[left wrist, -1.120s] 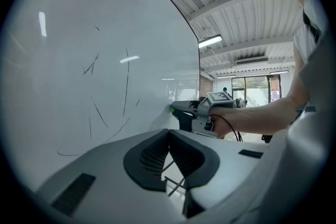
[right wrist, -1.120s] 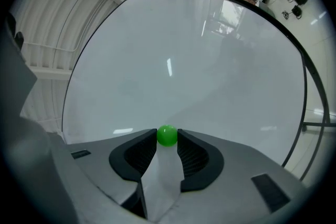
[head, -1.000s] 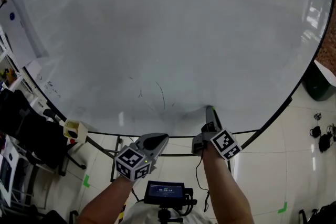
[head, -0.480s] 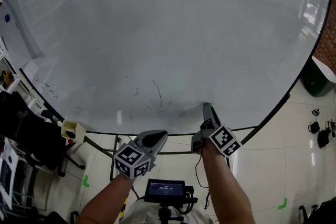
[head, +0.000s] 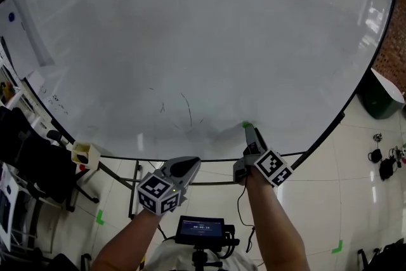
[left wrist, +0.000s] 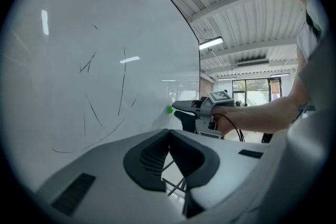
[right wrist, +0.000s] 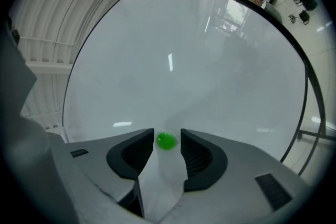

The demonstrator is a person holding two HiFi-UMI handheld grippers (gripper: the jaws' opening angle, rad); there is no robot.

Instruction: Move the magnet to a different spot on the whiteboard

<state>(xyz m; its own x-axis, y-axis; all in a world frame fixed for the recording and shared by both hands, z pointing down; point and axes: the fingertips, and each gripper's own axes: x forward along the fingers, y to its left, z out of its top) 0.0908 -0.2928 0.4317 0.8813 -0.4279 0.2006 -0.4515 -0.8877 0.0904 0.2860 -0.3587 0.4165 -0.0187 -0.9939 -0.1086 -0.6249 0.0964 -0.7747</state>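
A small green magnet point(head: 245, 125) sticks to the big whiteboard point(head: 203, 41) near its lower edge. My right gripper point(head: 248, 132) points at the board right behind it. In the right gripper view the magnet point(right wrist: 166, 141) sits between the tips of my right gripper point(right wrist: 167, 137), whose jaws have just been opening; a thin gap shows on each side of the magnet. My left gripper point(head: 184, 168) hangs back from the board, lower left, with its pads together and nothing in them point(left wrist: 169, 132). From there the magnet point(left wrist: 169, 109) shows on the board ahead of the right gripper's tips.
Faint pen strokes point(head: 187, 110) mark the board left of the magnet. Papers point(head: 25, 35) hang at the board's left side. A yellow box point(head: 85, 153) sits at the lower left corner, a dark bin point(head: 379, 98) stands at the right, and a screen point(head: 200, 230) is below my arms.
The right gripper's jaws have spread apart around the magnet, and the green magnet now shows at their tips in the head view. Both hands have stayed nearly in place.
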